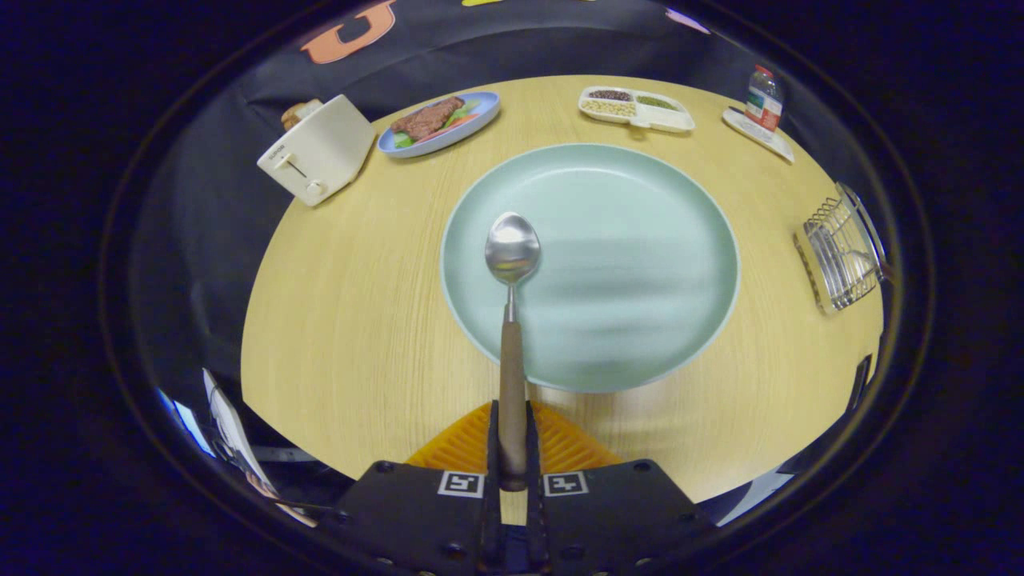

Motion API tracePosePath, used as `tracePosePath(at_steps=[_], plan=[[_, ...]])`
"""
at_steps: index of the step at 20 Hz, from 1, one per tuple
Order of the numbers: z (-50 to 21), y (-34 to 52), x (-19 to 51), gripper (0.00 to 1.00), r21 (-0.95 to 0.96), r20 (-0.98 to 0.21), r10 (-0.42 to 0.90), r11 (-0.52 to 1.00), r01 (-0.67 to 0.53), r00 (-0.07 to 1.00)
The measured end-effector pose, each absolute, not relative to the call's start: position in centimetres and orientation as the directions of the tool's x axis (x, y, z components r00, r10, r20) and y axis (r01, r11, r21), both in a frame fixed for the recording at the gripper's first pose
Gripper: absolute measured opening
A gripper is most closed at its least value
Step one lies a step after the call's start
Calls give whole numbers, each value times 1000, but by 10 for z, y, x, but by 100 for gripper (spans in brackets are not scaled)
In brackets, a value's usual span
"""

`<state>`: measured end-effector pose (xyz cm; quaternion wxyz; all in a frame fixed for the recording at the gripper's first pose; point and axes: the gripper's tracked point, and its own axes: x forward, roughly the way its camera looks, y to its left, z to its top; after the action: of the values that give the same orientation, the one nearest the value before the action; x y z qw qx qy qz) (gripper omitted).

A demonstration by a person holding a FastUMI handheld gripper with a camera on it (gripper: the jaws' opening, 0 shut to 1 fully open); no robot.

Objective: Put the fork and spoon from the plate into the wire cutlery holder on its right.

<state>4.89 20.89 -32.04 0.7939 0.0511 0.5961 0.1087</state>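
Note:
My gripper (pixel 512 436) is shut on the brown wooden handle of a spoon (pixel 512 264), both orange fingers pressing on it. The spoon points straight ahead, its steel bowl hanging over the left part of a pale green plate (pixel 640 272) that lies just beyond the fingers on the wooden table. The wire cutlery holder (pixel 840 252) stands to the right of the plate near the table's edge, with what looks like a utensil inside it, too small to be sure.
Beyond the plate are a white toaster (pixel 318 150) at the far left, a blue plate of food (pixel 440 122), a white divided tray of beans (pixel 636 108) and a small bottle (pixel 764 98) on a white dish at the far right.

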Motion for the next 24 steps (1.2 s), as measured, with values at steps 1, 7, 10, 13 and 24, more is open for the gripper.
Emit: tracePosePath(at_steps=[1, 7, 10, 13, 24], plan=[[-320, 206, 47, 12, 204, -935, 230, 972, -120, 271], [-298, 198, 43, 5, 173, -919, 224, 969, -179, 324], [-283, 192, 41, 5, 167, -905, 229, 966, -197, 359], [-270, 183, 37, 5, 170, -896, 237, 964, -202, 376], [-231, 146, 40, 5, 230, -864, 279, 959, -163, 420]])
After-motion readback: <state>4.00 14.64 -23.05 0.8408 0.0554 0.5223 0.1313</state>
